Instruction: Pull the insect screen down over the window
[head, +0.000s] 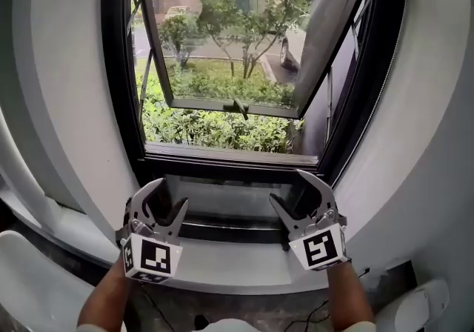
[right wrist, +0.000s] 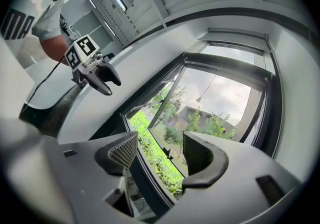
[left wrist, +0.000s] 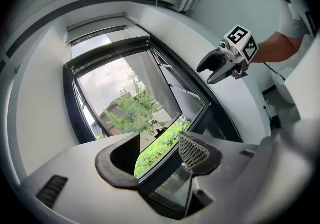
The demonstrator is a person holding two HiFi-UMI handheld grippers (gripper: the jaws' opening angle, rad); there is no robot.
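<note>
Head view: screen isn't drawn, opening is clear through to the shrubs. Pale bar across the top of the window, seen in both gripper views, is probably its housing; long axis horizontal. It lies well above both, which sit low at the sill; neither is clearly nearer. Left hand-held gripper: jaws apart, empty. Right hand-held gripper: wider, empty. Count: one window, one out-swung sash, two grippers.
</note>
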